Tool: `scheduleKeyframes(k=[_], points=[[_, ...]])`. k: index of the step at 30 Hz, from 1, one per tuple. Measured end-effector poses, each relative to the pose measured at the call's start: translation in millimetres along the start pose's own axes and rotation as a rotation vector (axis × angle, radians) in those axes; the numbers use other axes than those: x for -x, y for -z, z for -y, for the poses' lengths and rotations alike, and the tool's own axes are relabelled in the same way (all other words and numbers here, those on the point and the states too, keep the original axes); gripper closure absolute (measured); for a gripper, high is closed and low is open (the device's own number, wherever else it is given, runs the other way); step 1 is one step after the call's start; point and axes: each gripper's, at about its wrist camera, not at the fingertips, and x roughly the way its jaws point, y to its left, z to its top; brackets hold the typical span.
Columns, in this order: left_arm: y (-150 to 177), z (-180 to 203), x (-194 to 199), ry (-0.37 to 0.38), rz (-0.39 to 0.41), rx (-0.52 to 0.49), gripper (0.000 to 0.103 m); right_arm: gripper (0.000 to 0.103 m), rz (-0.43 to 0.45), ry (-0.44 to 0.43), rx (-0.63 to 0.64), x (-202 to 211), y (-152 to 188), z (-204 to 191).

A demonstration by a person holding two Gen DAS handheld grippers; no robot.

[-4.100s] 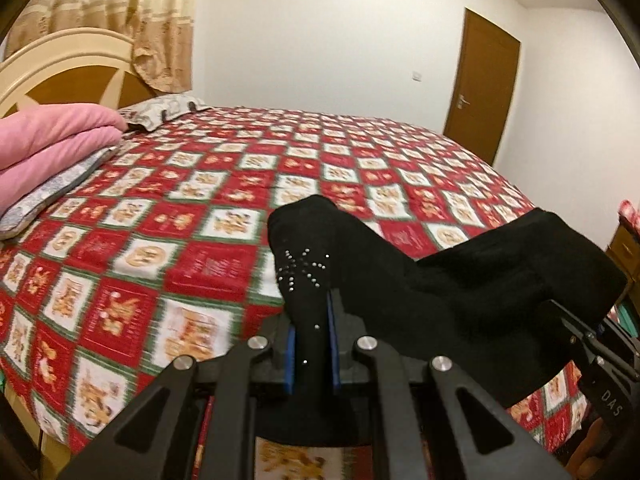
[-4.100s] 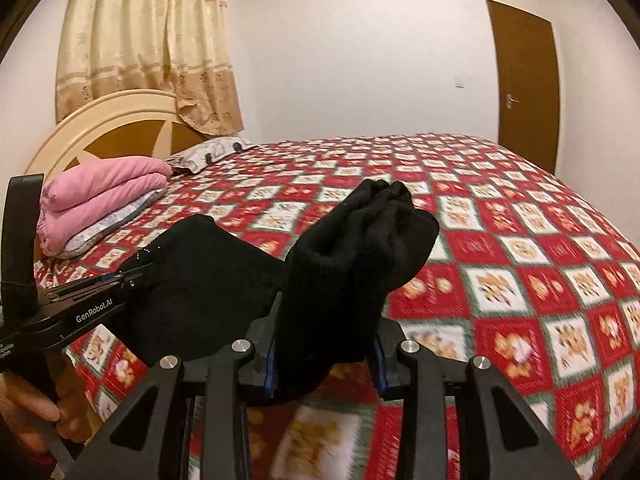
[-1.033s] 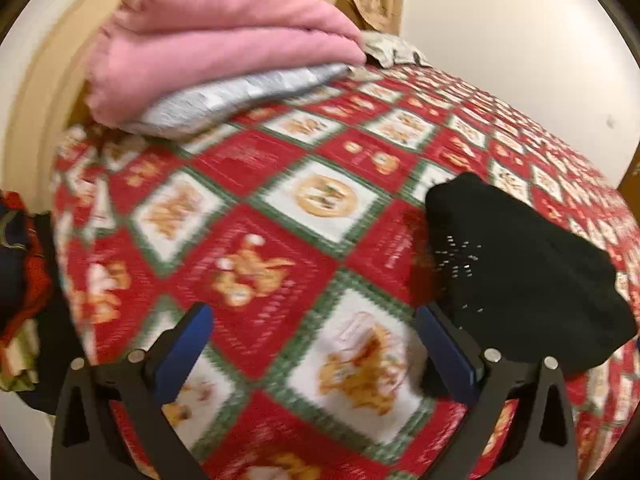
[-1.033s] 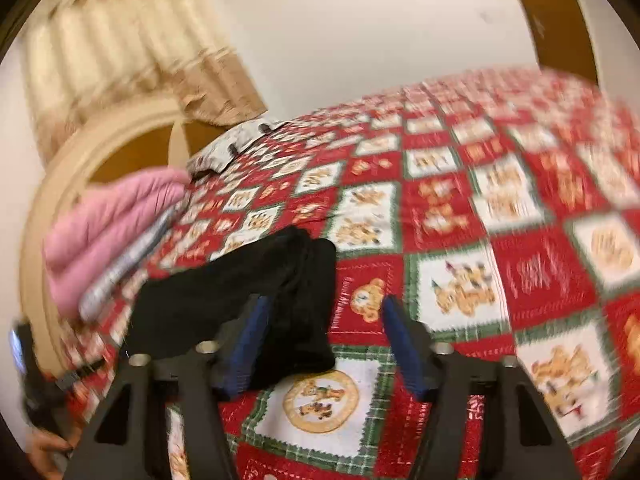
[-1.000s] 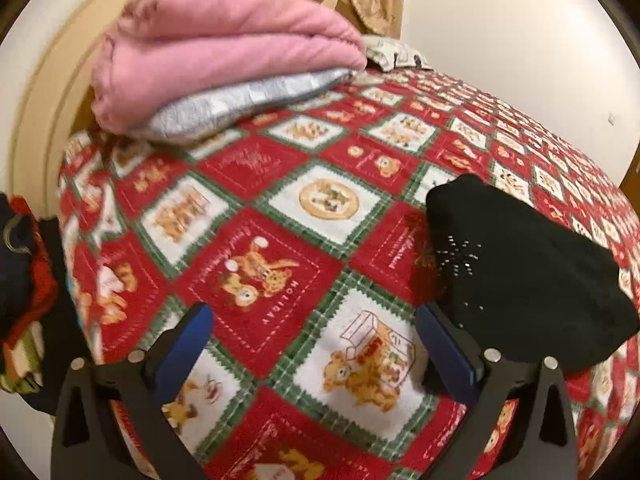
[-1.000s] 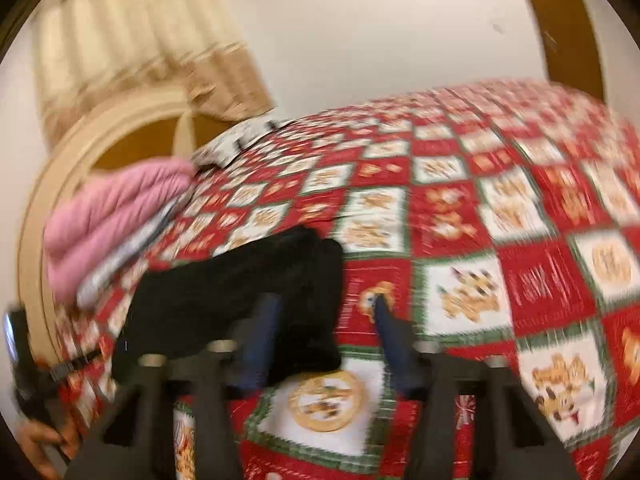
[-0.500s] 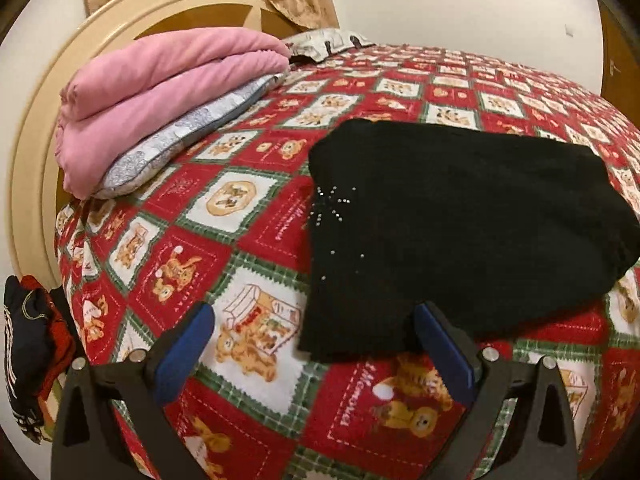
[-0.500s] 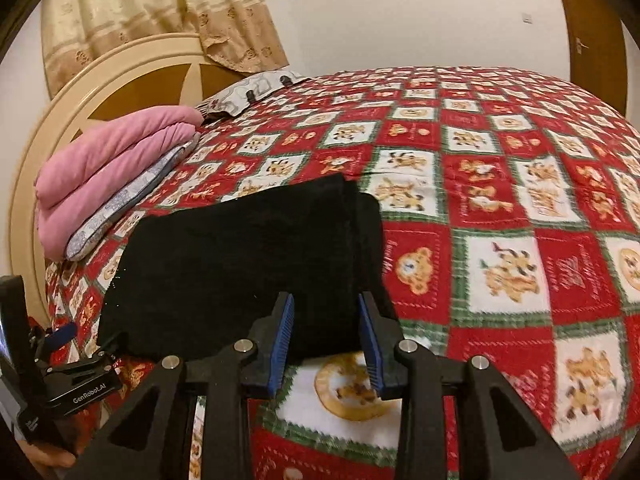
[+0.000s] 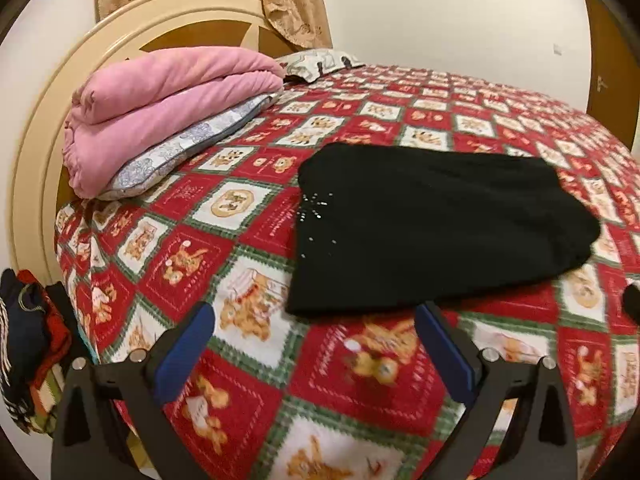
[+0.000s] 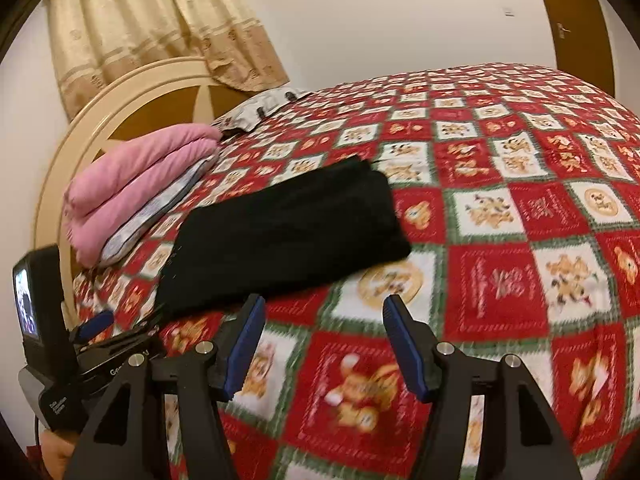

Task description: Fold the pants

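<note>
pants (image 9: 432, 232): folded black bundle, centre frame on bedspread (image 9: 256, 384)
left gripper (image 9: 316, 350): wide apart, empty
right gripper (image 10: 322, 346): jaws opening, nothing between
step: release; next, judge whether another fold is needed

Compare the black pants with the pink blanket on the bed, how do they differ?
The pants are black and lie low and flat on the bedspread; the blanket is pink and bulky. The pants lie mid-bed; the blanket sits on a pillow by the headboard. Both are folded.
</note>
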Motion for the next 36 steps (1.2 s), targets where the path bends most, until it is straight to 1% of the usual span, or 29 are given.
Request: scheduleKeyframes(k=[4,8,9,10,14,16,17,19,21,23,26,31,36], points=[[10.3,4.8,13.6,-0.002,0.023,-0.023,0.000,0.040,-0.022,-0.006,-0.005,5.9,9.7,-5.6],[19.2,7.5,26.2,-0.005,0.024,-0.041,0.000,0.039,-0.002,-0.005,0.002,22.8,16.3,-12.6],[21.2,7.1,29.0,-0.002,0.023,-0.037,0.000,0.036,0.004,-0.001,0.009,28.1,18.7,-15.0],[22.6,6.7,30.7,0.003,0.018,-0.034,0.000,0.030,0.006,0.003,0.014,31.6,20.5,-16.2],[31.4,8.1,34.0,0.067,-0.043,-0.035,0.000,0.028,0.010,0.010,0.021,46.6,27.1,-19.2],[37.4,12.3,34.3,0.077,-0.087,-0.050,0.000,0.028,0.000,0.025,0.013,53.4,29.2,-19.5],[40.7,13.1,35.1,0.079,-0.108,-0.049,0.000,0.028,0.002,0.019,0.006,59.6,30.1,-19.4],[45.9,12.0,42.5,0.104,-0.120,-0.033,0.000,0.028,0.026,0.011,0.005,72.4,31.1,-20.7],[49.2,9.1,58.6,0.129,-0.093,-0.019,0.000,0.028,0.072,0.008,0.023,90.9,32.6,-25.4],[51.4,5.7,79.6,0.141,-0.042,-0.018,0.000,0.028,0.115,0.002,0.037,109.4,34.3,-30.9],[56.0,-2.5,114.2,0.136,0.047,-0.009,0.000,0.027,0.189,-0.016,0.050,139.6,41.5,-39.1],[65.9,-18.5,157.8,0.140,0.140,0.018,0.000,0.020,0.300,-0.008,0.062,178.5,60.0,-52.6],[72.5,-26.6,186.0,0.130,0.234,0.037,0.000,0.020,0.362,0.003,0.089,201.2,71.2,-62.4]])
